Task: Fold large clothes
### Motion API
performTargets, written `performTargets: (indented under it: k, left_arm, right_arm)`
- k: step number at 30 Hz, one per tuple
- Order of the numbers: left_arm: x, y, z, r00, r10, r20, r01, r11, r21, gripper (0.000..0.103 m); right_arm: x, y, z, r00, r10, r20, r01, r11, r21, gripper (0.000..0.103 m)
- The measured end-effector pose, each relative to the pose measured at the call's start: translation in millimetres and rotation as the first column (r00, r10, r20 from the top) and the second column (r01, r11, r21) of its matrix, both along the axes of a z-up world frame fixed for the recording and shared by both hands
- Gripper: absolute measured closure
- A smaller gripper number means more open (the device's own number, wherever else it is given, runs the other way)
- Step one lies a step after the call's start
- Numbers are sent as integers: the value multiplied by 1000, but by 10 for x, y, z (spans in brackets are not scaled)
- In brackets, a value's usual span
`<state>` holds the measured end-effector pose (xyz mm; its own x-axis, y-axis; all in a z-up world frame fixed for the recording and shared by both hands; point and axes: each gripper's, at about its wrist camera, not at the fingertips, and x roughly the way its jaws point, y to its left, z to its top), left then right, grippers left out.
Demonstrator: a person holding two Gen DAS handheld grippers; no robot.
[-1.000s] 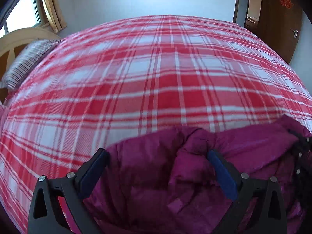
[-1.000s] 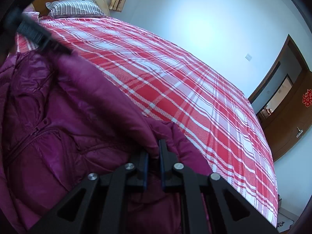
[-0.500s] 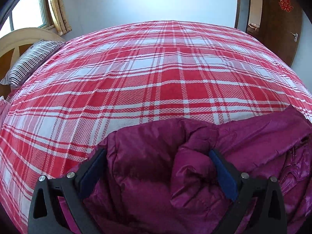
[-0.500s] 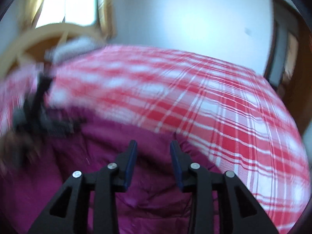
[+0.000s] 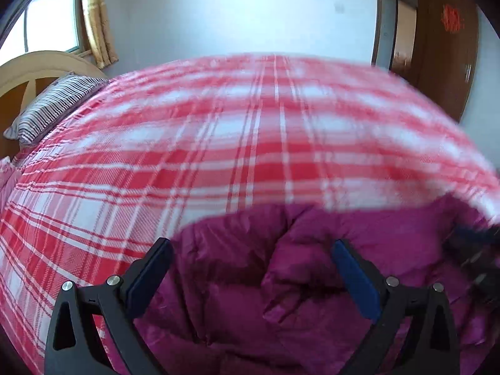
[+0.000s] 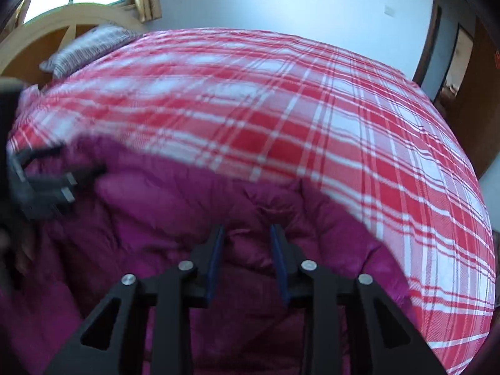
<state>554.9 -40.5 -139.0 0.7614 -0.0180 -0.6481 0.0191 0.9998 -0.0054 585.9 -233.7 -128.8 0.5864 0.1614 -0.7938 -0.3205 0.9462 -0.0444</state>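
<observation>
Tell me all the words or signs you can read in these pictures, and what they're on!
None can be read.
Red sign on the brown door: some ornament or character, too blurred to read.
Red mark at the edge of the right view: cut off and blurred.
Purple jacket, plaid bed cover, striped pillow: no writing visible.

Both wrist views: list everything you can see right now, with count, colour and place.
jacket: one, magenta, puffy, bunched on the near part of the bed
bedspread: one, red and white plaid, covering the bed
pillow: one, striped, by the headboard
headboard: one, pale wood, arched, far left
curtain: one, yellow, beside the window
door: one, dark brown, far right
left gripper: fingers wide open over the jacket
right gripper: fingers apart above the jacket, just closing slightly
</observation>
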Motion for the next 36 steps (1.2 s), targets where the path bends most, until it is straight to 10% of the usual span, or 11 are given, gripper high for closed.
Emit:
performTargets:
  k: [7, 14, 36]
  left_arm:
    - [-27, -347, 341, 985, -172, 32, 175, 971, -161, 1]
    - [302, -515, -289, 978, -124, -168, 114, 991, -68, 1]
    - [272, -562, -470, 985, -111, -131, 109, 994, -21, 1]
  right_arm:
    - [-63, -56, -63, 999, -11, 33, 10, 1000, 19, 70]
    - [-73, -100, -86, 998, -22, 53, 19, 997, 69, 70]
    - [-18, -83, -164, 999, -32, 32, 29, 996, 81, 70]
